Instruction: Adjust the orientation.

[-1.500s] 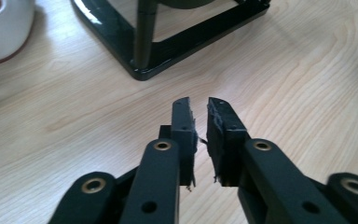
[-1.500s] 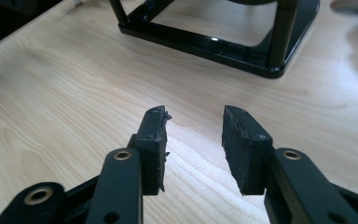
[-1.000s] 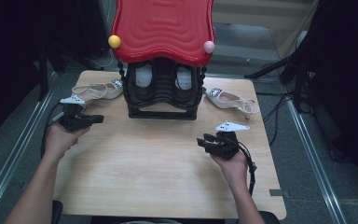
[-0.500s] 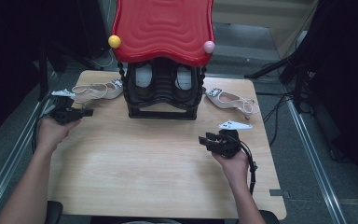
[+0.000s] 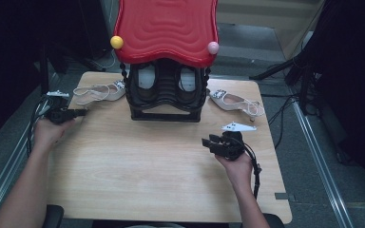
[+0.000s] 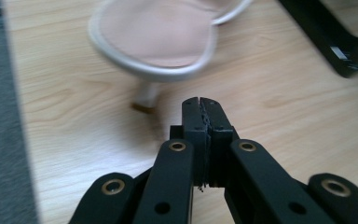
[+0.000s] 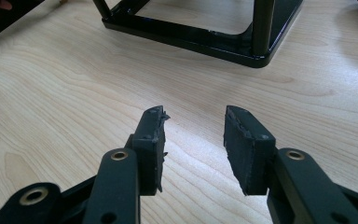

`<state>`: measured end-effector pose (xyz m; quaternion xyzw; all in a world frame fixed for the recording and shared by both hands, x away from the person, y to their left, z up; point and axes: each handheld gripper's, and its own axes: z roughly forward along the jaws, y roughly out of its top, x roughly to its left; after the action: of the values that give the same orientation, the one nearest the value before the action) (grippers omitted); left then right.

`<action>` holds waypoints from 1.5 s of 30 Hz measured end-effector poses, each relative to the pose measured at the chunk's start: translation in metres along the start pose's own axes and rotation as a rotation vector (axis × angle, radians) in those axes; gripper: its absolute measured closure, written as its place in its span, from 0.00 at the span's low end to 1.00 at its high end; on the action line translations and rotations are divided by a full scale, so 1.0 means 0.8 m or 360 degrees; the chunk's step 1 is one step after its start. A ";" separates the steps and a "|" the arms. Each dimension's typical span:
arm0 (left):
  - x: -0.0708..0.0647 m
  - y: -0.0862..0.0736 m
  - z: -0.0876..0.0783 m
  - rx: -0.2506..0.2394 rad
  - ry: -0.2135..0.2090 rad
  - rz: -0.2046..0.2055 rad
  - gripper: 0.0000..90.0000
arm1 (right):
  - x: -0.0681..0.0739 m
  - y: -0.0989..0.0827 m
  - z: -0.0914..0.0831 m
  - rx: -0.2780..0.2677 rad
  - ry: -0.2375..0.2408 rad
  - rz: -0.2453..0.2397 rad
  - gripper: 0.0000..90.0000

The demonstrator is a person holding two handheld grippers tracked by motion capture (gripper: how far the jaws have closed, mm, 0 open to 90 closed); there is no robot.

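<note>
Fingers (image 6: pixel 200 116) of your left gripper (image 5: pixel 78 113) are pressed together, empty, just short of the left shoe (image 5: pixel 97 91)'s heel; the shoe runs lengthwise toward the rack (image 5: pixel 164 97).

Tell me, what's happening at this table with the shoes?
A person sits at a wooden table with a hand-held gripper in each hand. The left hand-held gripper is shut with nothing in it, just short of the heel of a pale shoe lying left of a black rack. The right hand-held gripper hangs open over bare wood near the rack's base. A second pale shoe lies right of the rack, untouched.
</note>
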<state>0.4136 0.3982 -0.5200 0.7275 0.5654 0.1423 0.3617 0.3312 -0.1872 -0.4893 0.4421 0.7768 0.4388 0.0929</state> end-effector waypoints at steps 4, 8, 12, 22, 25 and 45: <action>0.005 0.003 0.005 -0.0012 0.0050 -0.0023 1.00 | 0.000 -0.004 -0.001 0.0006 -0.0011 0.0002 0.66; 0.012 0.004 0.012 -0.0011 0.0102 -0.0061 1.00 | -0.001 -0.008 -0.007 -0.0002 -0.0027 0.0017 0.66; 0.015 0.006 0.017 -0.0012 0.0127 -0.0051 1.00 | -0.002 -0.013 -0.012 -0.0011 -0.0036 0.0027 0.66; 0.022 0.009 0.024 -0.0014 0.0154 -0.0063 1.00 | -0.005 -0.016 -0.015 0.0003 -0.0049 0.0052 0.66; 0.022 0.007 0.027 -0.0006 0.0144 -0.0067 1.00 | -0.003 -0.016 -0.013 0.0004 -0.0041 0.0041 0.66; -0.021 0.008 0.032 0.0120 -0.0035 -0.0066 0.99 | -0.005 -0.014 -0.012 -0.0007 -0.0025 0.0050 0.66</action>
<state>0.4287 0.3728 -0.5304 0.7302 0.5813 0.1054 0.3432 0.3216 -0.1988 -0.4929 0.4575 0.7681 0.4384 0.0930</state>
